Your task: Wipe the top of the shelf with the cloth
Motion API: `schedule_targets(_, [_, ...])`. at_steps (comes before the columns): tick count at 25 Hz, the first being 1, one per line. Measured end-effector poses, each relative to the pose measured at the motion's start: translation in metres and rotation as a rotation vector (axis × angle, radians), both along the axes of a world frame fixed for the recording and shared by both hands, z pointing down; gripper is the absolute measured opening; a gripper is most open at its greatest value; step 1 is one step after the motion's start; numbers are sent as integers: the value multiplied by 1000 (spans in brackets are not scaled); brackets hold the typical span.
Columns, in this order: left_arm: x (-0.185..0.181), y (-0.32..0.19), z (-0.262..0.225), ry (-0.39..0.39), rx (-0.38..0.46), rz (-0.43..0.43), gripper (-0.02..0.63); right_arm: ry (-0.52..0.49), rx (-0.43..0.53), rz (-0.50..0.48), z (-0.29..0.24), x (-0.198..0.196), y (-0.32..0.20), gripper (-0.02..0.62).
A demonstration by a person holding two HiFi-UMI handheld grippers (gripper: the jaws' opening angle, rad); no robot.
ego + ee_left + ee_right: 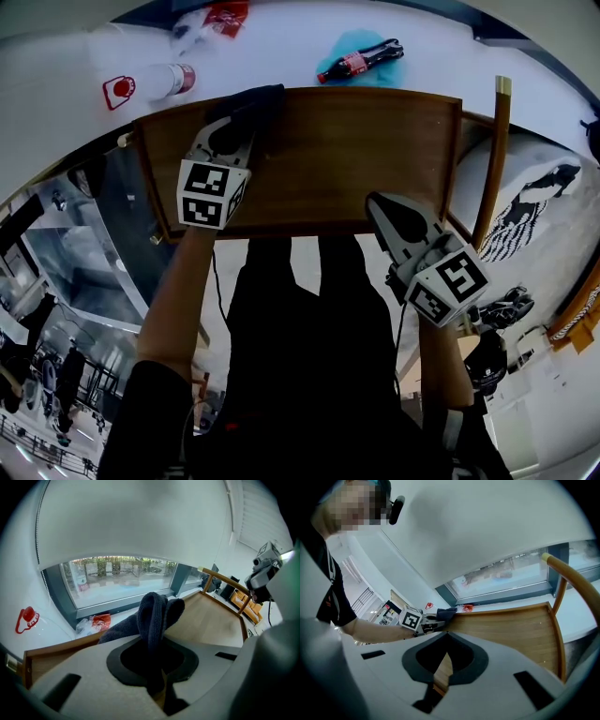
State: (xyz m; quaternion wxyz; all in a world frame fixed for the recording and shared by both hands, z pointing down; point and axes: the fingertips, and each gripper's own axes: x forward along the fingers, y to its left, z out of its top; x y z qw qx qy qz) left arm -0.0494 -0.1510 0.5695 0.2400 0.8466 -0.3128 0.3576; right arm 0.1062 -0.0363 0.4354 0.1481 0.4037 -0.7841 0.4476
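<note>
Now: left gripper [229,131] clamped on dark cloth [249,101], bunched at upper-left corner of shelf top [328,159], likely start of stroke. Right gripper [384,208] jaws together, empty, hovering at lower-right edge. Cola bottle [361,61] and white bottle [161,82] beyond shelf, upper frame; nothing on board blocks sweep.

Bright daylight through the window [122,581] washes out the white surfaces around the shelf [347,159]. Fisheye bending curves edges and blackens corners. The dark cloth [157,616] shows little detail; the near foreground is blurred.
</note>
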Motion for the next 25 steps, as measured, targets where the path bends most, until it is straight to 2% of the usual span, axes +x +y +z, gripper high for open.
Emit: schedule_targets(25, [111,22,1,19,-24,151,54,-21,9,103,-5,68,19,5])
